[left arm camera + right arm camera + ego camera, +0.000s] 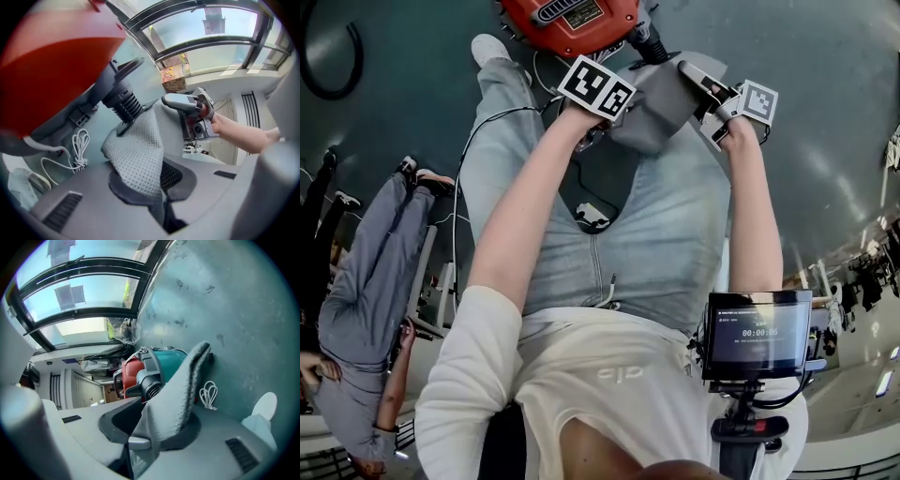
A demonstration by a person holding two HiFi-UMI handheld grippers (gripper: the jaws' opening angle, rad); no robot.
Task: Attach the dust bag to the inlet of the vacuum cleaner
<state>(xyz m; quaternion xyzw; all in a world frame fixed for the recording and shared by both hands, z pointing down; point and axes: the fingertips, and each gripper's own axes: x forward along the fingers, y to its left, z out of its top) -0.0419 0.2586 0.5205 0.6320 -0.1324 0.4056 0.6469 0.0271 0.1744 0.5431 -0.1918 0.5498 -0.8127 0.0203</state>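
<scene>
The red vacuum cleaner [567, 19] lies on the floor at the top of the head view. Its black ribbed inlet [123, 101] points toward me. The grey mesh dust bag [661, 112] hangs between my two grippers just below it. My left gripper [605, 127] is shut on the bag's near edge [140, 159], close under the inlet. My right gripper [710, 101] is at the bag's other side. In the right gripper view its jaws [150, 427] stand parted, with the bag's fold [180, 394] lying loose between them and the inlet [150, 385] just beyond.
A coiled white cable [79, 147] lies on the teal floor beside the vacuum. My jeans-clad legs [656, 234] and white shoe [490, 47] are under the work. Another person [366, 300] stands at the left. A small screen on a handle [757, 333] sits at lower right.
</scene>
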